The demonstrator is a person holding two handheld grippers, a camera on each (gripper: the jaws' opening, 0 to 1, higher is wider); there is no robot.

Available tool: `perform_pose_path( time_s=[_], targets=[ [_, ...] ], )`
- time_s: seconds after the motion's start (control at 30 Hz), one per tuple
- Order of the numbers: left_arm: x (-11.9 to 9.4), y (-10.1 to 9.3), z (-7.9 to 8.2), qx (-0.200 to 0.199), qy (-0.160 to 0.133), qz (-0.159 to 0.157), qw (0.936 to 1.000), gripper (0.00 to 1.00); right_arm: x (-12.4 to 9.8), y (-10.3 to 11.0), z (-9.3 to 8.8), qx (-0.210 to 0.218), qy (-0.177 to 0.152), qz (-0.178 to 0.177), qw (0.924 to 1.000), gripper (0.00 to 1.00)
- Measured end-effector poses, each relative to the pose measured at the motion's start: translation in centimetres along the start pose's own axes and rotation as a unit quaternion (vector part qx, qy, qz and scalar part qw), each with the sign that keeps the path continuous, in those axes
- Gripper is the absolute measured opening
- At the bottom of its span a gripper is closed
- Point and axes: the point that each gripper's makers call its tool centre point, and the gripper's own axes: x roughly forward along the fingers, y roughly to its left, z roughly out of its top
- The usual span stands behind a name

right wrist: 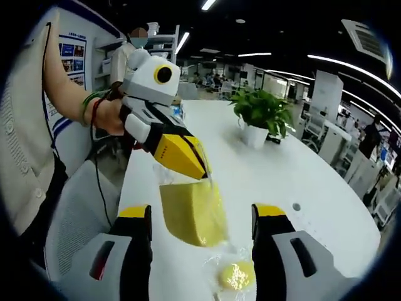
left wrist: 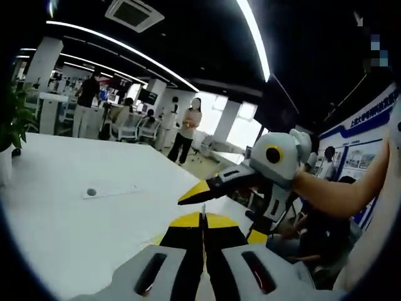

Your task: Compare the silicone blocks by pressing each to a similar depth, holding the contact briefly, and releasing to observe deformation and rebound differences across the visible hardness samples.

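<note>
A yellow silicone block (right wrist: 191, 213) hangs in a clear plastic bag above the white table (right wrist: 269, 175). My left gripper (right wrist: 199, 170), held in a hand, is shut on the bag's top edge; in the left gripper view its jaws (left wrist: 202, 216) stand pressed together. My right gripper (right wrist: 202, 212) is open, its yellow-tipped jaws standing wide on either side of the hanging block without touching it. From the right of the left gripper view, the right gripper (left wrist: 222, 216) reaches in with its jaws spread. A smaller round yellow sample (right wrist: 237, 274) lies bagged on the table below the block.
A potted plant (right wrist: 260, 116) stands farther along the table, and a small round grommet (left wrist: 91, 192) is set in the tabletop. A grey office chair (right wrist: 78, 229) sits by the table's edge. People (left wrist: 187, 128) stand among desks in the background.
</note>
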Motion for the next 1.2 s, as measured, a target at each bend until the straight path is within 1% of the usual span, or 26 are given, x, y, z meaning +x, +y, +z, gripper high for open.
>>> perform_pose_path(
  time_s=[0.13,0.33,0.63,0.93,1.1,1.2],
  targets=[
    [0.1,-0.2,0.1,0.0,-0.001,-0.002,1.0,0.0,0.6,0.2,0.1,-0.007,0.007,0.008,0.9999,0.6],
    [0.3,-0.4,0.3,0.005,-0.001,-0.007,1.0,0.0,1.0,0.1,0.1,-0.012,0.01,0.015,0.9998,0.6],
    [0.8,-1.2,0.7,0.011,-0.001,-0.017,0.9998,0.0,1.9,0.3,-0.5,-0.017,0.026,0.029,0.9991,0.59],
    [1.1,-2.2,0.9,0.023,0.002,-0.032,0.9992,0.0,2.3,0.6,-0.8,-0.016,0.033,0.04,0.9986,0.58],
    [0.9,-2.5,0.9,0.027,0.001,-0.037,0.999,0.0,2.5,0.7,-1.1,-0.016,0.04,0.046,0.998,0.56],
    [0.9,-2.5,1.0,0.029,0.0,-0.036,0.9989,0.0,2.5,0.9,-1.3,-0.018,0.042,0.05,0.9977,0.51]
  ],
)
